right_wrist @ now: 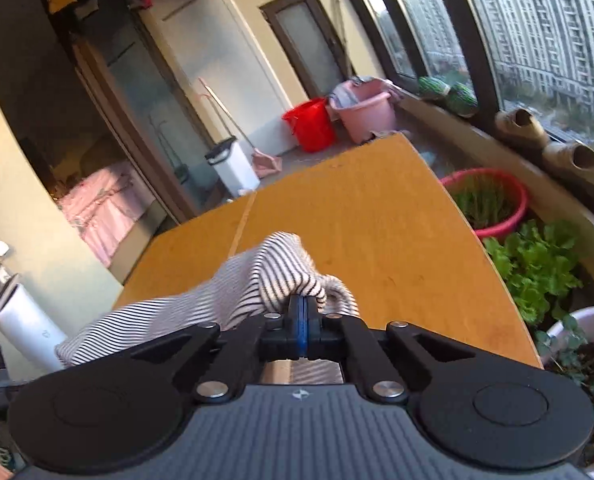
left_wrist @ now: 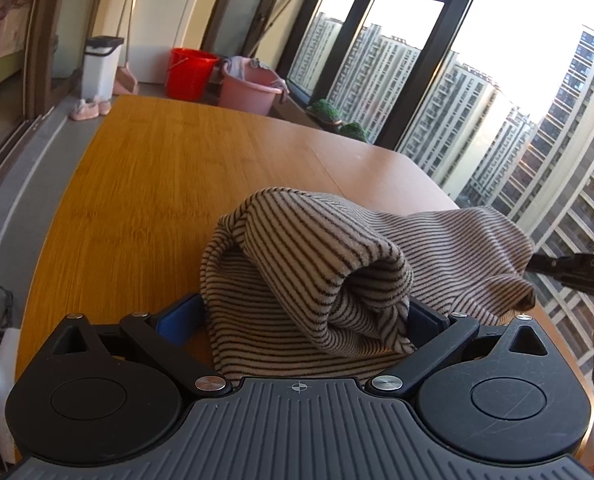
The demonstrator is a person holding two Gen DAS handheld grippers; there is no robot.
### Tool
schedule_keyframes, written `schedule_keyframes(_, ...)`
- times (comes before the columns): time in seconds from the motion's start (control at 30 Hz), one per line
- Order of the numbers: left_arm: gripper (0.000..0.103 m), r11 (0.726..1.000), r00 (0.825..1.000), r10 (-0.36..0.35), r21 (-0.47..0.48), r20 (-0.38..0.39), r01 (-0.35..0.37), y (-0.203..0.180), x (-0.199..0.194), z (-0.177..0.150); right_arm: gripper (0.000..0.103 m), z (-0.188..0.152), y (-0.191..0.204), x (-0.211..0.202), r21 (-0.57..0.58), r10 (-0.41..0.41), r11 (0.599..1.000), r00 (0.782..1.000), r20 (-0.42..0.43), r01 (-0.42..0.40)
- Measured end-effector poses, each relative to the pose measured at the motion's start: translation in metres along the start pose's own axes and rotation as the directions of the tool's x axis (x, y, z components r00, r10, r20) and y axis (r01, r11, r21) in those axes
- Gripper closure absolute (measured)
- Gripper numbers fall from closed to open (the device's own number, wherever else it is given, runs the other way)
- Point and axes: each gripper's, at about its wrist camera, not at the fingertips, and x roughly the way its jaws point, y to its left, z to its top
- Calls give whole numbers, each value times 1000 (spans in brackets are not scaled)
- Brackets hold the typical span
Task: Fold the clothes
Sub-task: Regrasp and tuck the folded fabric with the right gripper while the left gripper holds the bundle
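Observation:
A beige garment with thin dark stripes [left_wrist: 337,256] is bunched into a thick roll above the wooden table [left_wrist: 157,184]. My left gripper [left_wrist: 301,312] is open, its blue pads [left_wrist: 175,314] wide apart with the roll lying between them. The far corner of the garment is pinched by my right gripper [left_wrist: 537,264], seen at the right edge of the left wrist view. In the right wrist view, the right gripper [right_wrist: 302,310] is shut on a fold of the striped garment [right_wrist: 273,272], which trails down to the left over the table [right_wrist: 377,232].
A red bucket [left_wrist: 187,74] and a pink tub [left_wrist: 249,90] stand on the floor past the table's far end, beside a white bin [left_wrist: 101,66]. Potted plants [right_wrist: 537,268] and a red basin [right_wrist: 485,200] line the window side. A white bottle [right_wrist: 21,312] stands left.

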Motion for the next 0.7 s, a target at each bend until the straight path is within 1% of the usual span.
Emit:
schedule_keyframes(0.07, 0, 1000, 1000, -15, -12, 8, 15, 2, -7, 4, 98, -1, -11, -2, 64, 3, 998, 1000, 2, -3)
schedule_keyframes(0.1, 0, 999, 999, -37, -18, 24, 38, 3, -14, 8, 97, -1, -16, -2, 96, 4, 995, 1000, 3, -4)
schedule_keyframes(0.13, 0, 998, 997, -63, -23, 42, 64, 3, -21, 14, 94, -2, -21, -3, 128, 5, 992, 1000, 3, -6)
schedule_keyframes(0.17, 0, 996, 994, -85, -33, 61, 88, 3, -28, 20, 82, -2, -26, -4, 159, 6, 987, 1000, 4, -7)
schedule_keyframes(0.2, 0, 993, 992, -105, -51, 70, 109, 2, -31, 26, 75, -3, -31, -4, 187, 9, 982, 1000, 7, -10)
schedule_keyframes(0.23, 0, 989, 989, -124, -72, 75, 129, 2, -34, 33, 63, 0, -30, -3, 184, 19, 983, 1000, 20, -22)
schedule_keyframes(0.27, 0, 985, 988, -136, -95, 67, 142, 1, -33, 38, 57, 2, -29, -1, 181, 30, 983, 999, 32, -35)
schedule_keyframes(0.33, 0, 982, 991, -136, -131, 17, 137, 0, -22, 45, 51, 7, -28, 2, 175, 51, 983, 997, 58, -60)
schedule_keyframes(0.43, 0, 982, 992, -113, -160, -65, 101, 0, -5, 47, 50, 12, -23, 9, 170, 65, 982, 995, 77, -77)
schedule_keyframes(0.53, 1, 979, 988, -97, -190, -117, 74, 8, 7, 47, 49, 15, -19, 14, 161, 79, 983, 993, 90, -92)
schedule_keyframes(0.57, 4, 977, 988, -92, -204, -127, 65, 12, 10, 47, 49, 16, -18, 16, 158, 83, 983, 992, 94, -98)
schedule_keyframes(0.6, 14, 975, 987, -87, -217, -136, 56, 16, 12, 47, 49, 16, -18, 15, 160, 87, 982, 991, 100, -102)
schedule_keyframes(0.7, 26, 966, 984, -106, -249, -143, 68, 26, 16, 49, 49, 18, -19, 13, 165, 96, 980, 988, 117, -115)
